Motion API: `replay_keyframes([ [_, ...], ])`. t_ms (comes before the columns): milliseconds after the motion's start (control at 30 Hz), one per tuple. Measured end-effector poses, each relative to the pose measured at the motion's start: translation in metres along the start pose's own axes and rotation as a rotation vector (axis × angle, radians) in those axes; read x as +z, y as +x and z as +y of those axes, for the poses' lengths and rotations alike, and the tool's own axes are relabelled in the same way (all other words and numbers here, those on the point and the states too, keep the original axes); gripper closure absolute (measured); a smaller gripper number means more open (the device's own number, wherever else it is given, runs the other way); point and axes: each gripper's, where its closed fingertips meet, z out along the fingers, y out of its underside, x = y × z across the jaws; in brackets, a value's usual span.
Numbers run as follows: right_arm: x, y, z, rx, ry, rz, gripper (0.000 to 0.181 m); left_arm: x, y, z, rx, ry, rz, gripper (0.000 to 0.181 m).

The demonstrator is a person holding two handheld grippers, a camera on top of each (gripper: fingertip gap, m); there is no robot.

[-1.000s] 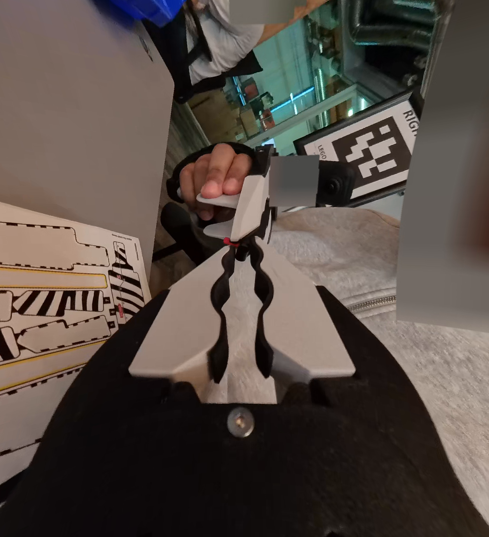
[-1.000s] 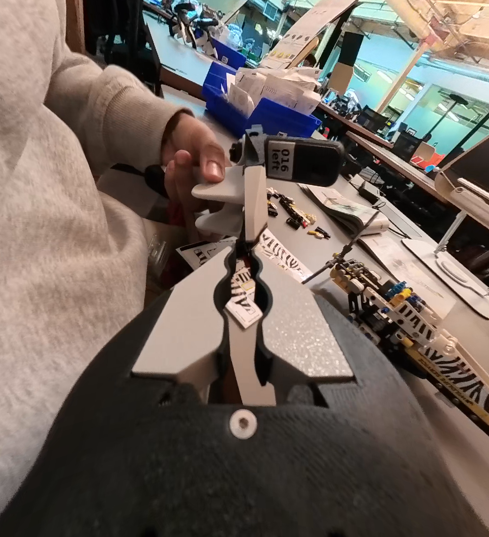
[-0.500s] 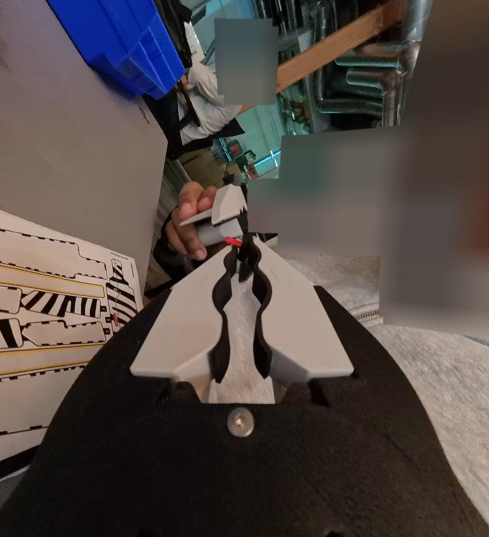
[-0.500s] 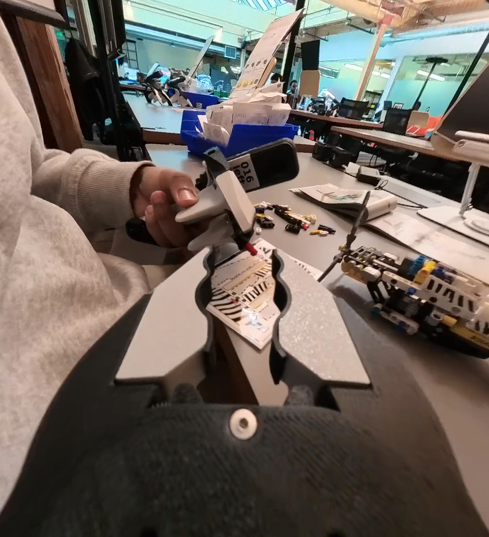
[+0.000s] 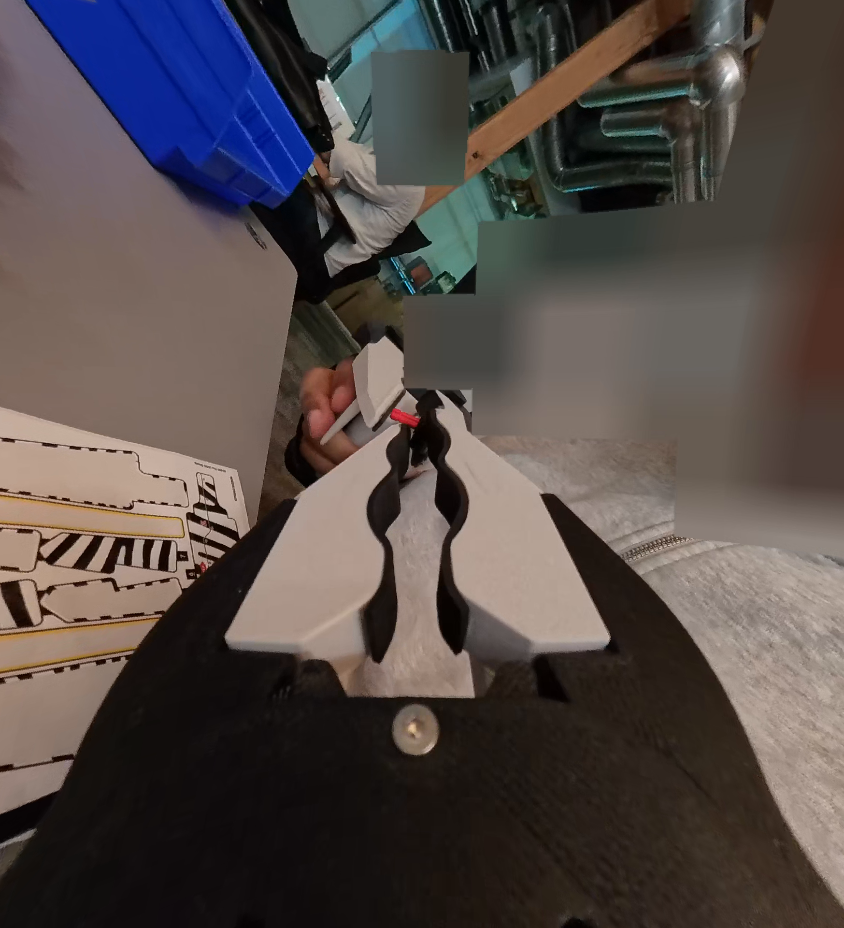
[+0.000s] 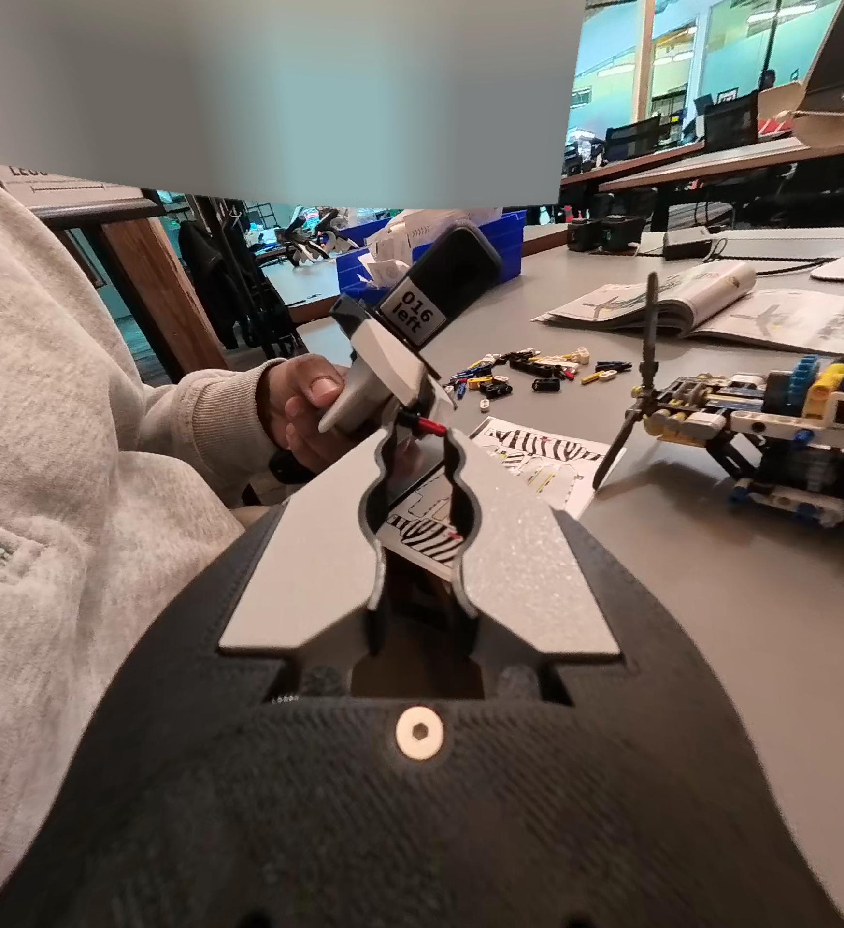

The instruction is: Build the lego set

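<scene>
the left gripper (image 6: 412, 419) pinches a small red pin (image 6: 430, 427) at its tips, right at the tips of the right gripper (image 6: 417, 442), whose fingers sit slightly apart around nothing. the half-built lego model (image 6: 761, 432) stands on the table (image 6: 711, 602) off to the right gripper's right.

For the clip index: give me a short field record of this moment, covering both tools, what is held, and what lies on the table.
left tool: shut on a black piece with a red pin
right tool: open, tips either side of the pin, facing the left tool
model: partly built, propeller at one end, resting on the table, untouched
sticker sheet: zebra-striped, flat near the table edge
loose pieces: scattered beyond the sheet
booklet: open, farther back
</scene>
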Motion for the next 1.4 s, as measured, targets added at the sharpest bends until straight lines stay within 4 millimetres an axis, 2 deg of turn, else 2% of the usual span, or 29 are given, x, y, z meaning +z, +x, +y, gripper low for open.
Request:
replay_keyframes([
  [200,-0.001,0.001,-0.001,-0.011,0.005,0.0,0.165,0.001,0.0,0.0,0.037,-0.007,-0.034,0.174],
  [333,-0.004,0.005,-0.001,-0.072,0.012,0.039,0.177,0.0,0.001,-0.002,0.042,-0.003,-0.044,0.175],
  [400,-0.004,0.006,0.001,-0.094,-0.001,0.047,0.177,0.0,0.0,-0.001,0.046,-0.01,-0.052,0.176],
  [633,-0.002,0.001,-0.002,-0.017,0.022,-0.006,0.158,0.001,-0.006,0.0,0.077,-0.014,-0.098,0.181],
  [933,-0.004,0.008,0.001,-0.007,0.013,0.026,0.171,0.001,-0.013,-0.003,0.07,0.018,-0.128,0.181],
  [1033,-0.006,0.013,0.002,-0.016,0.01,0.051,0.18,-0.001,-0.014,-0.01,0.056,0.062,-0.129,0.18],
  [1133,-0.006,0.014,0.003,-0.005,0.004,0.048,0.18,-0.006,-0.016,-0.018,0.047,0.114,-0.133,0.181],
  [1267,-0.004,0.016,0.007,-0.026,-0.025,0.068,0.18,-0.007,-0.01,-0.022,0.092,0.14,-0.133,0.172],
  [1400,-0.003,0.017,0.012,-0.079,-0.065,0.093,0.18,-0.001,-0.009,-0.013,0.197,0.066,-0.211,0.159],
])
